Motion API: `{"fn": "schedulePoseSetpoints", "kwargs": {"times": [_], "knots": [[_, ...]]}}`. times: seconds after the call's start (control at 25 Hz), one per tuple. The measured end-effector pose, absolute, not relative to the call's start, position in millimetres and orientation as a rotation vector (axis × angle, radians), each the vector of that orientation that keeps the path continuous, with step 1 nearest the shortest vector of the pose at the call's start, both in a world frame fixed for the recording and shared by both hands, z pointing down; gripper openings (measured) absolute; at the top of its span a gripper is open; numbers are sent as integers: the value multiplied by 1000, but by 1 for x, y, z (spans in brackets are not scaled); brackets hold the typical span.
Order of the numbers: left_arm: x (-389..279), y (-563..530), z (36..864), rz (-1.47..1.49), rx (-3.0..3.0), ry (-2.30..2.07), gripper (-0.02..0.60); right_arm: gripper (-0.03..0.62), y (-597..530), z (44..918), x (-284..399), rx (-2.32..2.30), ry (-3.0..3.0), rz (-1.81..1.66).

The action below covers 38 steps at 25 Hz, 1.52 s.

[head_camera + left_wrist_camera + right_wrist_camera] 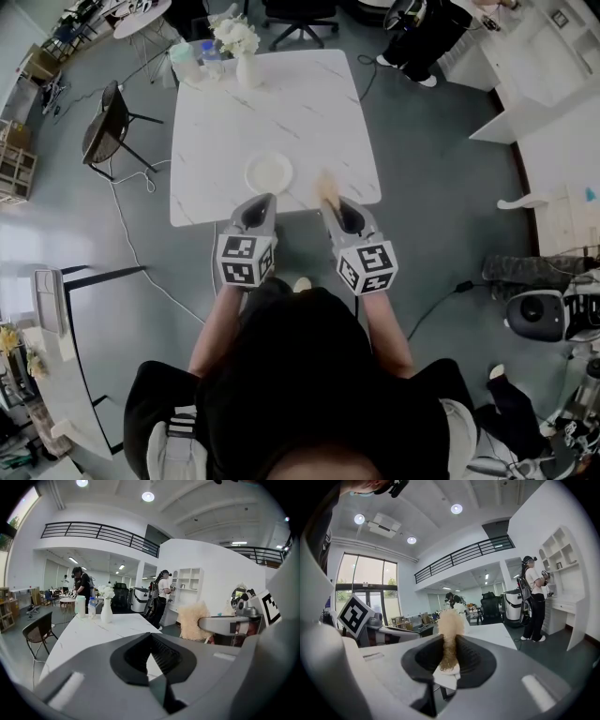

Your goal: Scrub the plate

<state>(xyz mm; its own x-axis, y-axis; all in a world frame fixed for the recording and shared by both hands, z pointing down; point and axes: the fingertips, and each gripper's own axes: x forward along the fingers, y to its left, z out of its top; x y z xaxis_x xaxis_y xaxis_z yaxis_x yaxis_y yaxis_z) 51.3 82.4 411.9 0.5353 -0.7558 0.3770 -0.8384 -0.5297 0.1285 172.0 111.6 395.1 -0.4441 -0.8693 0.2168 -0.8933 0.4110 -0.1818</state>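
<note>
A small white plate (pixel 269 172) lies near the front edge of the white marble table (pixel 281 103). My left gripper (pixel 260 204) hangs just in front of the plate, above the table edge. Its jaws are shut with nothing between them (pixel 151 637). To the right of the plate, my right gripper (pixel 331 204) is shut on a tan fluffy scrubber (pixel 326 189). The scrubber (pixel 450 626) stands upright between those jaws and also appears in the left gripper view (pixel 192 619). Neither gripper view has the plate in sight.
A white vase of flowers (pixel 246 54) and bottles (pixel 190 62) stand at the table's far left corner. A dark chair (pixel 105 124) sits left of the table, with a cable on the floor. People work at the far side of the room (pixel 163 592).
</note>
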Motion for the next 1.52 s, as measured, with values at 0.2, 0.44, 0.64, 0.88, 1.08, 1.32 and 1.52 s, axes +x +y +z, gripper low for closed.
{"fn": "schedulePoseSetpoints", "kwargs": {"times": [0.2,0.44,0.64,0.88,1.08,1.32,1.52], "knots": [[53,89,411,392,2488,-1328,6,69,120,397,172,1604,-2566,418],[51,96,409,394,2495,-1330,6,69,127,395,168,1606,-2572,402],[49,97,407,390,2497,-1337,6,69,128,394,164,1601,-2580,395],[47,98,404,384,2494,-1346,6,69,129,392,164,1594,-2588,404],[43,99,404,382,2490,-1354,6,69,131,392,161,1592,-2597,405],[44,98,406,386,2488,-1354,6,69,130,393,163,1593,-2598,413],[44,99,407,383,2487,-1354,6,69,131,394,164,1596,-2596,413]]}}
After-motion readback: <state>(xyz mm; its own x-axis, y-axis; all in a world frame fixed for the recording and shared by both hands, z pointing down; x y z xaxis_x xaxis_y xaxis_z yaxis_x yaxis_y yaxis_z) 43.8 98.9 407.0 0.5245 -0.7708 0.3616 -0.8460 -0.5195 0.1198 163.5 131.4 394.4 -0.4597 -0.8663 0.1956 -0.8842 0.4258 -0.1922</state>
